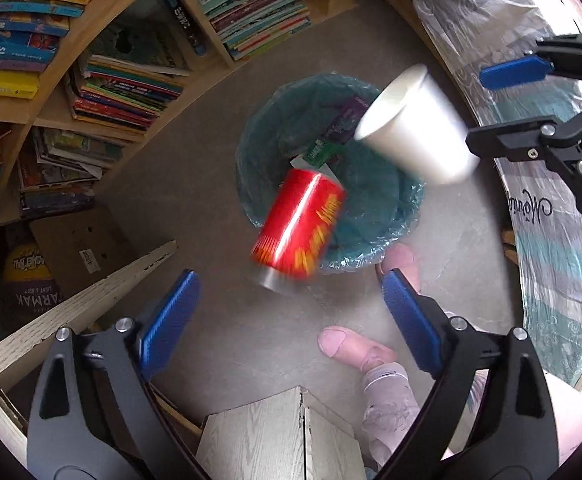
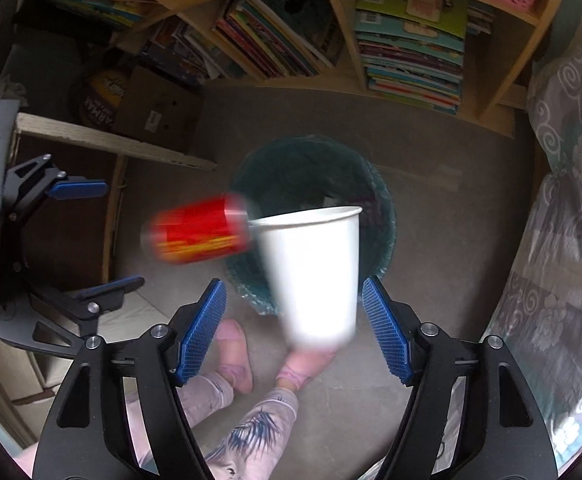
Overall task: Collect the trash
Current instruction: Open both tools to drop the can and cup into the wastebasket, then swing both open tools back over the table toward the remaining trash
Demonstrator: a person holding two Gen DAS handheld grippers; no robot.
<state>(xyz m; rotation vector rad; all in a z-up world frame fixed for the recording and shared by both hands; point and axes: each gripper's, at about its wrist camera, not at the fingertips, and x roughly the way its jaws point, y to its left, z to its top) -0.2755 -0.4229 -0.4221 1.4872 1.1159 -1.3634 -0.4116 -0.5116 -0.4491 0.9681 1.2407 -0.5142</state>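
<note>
The red can [image 1: 301, 226] and white paper cup [image 1: 415, 128] are both motion-blurred in mid-air above the bin [image 1: 391, 236], its contents partly hidden by them. The left gripper [image 1: 291, 320] and right gripper [image 2: 295, 328] stand released, gripping nothing. The can's print is unreadable.
</note>
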